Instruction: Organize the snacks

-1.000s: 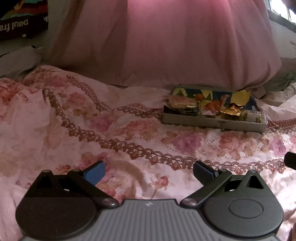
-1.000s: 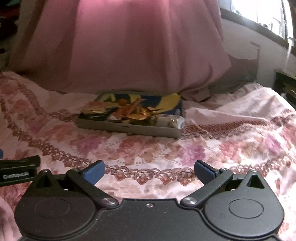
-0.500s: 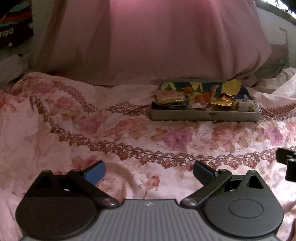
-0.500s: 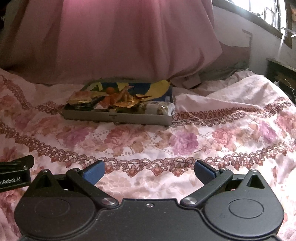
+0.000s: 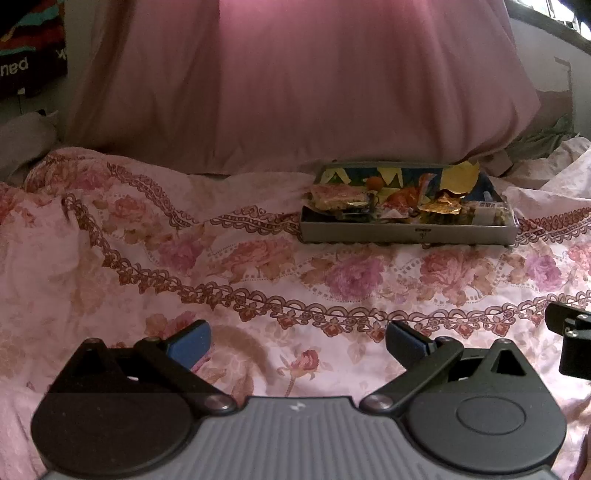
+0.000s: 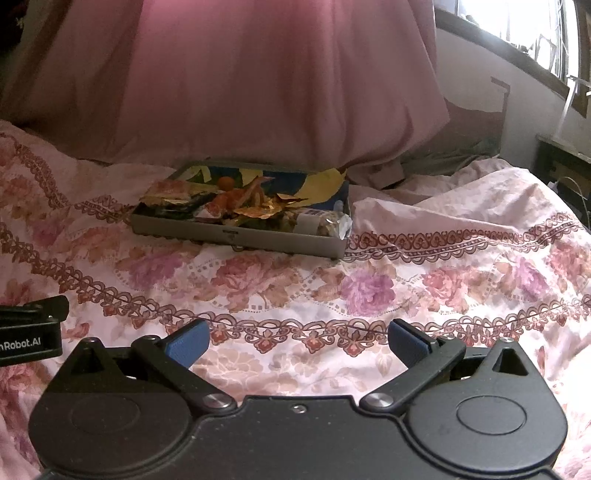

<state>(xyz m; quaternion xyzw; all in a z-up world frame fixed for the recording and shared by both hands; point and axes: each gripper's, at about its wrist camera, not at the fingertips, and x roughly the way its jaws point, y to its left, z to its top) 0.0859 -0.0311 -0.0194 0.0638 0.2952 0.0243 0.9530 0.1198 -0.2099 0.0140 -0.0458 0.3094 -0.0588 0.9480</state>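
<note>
A shallow grey box [image 5: 406,233] [image 6: 236,237] lies on the floral bedspread, its inside printed blue and yellow. Several snack packets are heaped in it: gold and orange wrappers [image 5: 439,206] [image 6: 258,208], a pinkish pack [image 5: 338,194] at its left end, a clear nut pack [image 6: 327,223] at its right end. My left gripper [image 5: 297,341] is open and empty, well short of the box. My right gripper [image 6: 298,339] is likewise open and empty, low over the bedspread in front of the box.
A large pink pillow [image 5: 295,81] [image 6: 229,74] rises right behind the box. The pink floral bedspread [image 5: 184,258] [image 6: 443,266] spreads around it in folds. A window [image 6: 524,29] and dark furniture [image 6: 561,166] stand at the right. Each gripper's edge shows in the other's view.
Both grippers have swung so the box sits lower and more level in view; it drifted left in the left view and stayed central in the right. Both stayed open.
</note>
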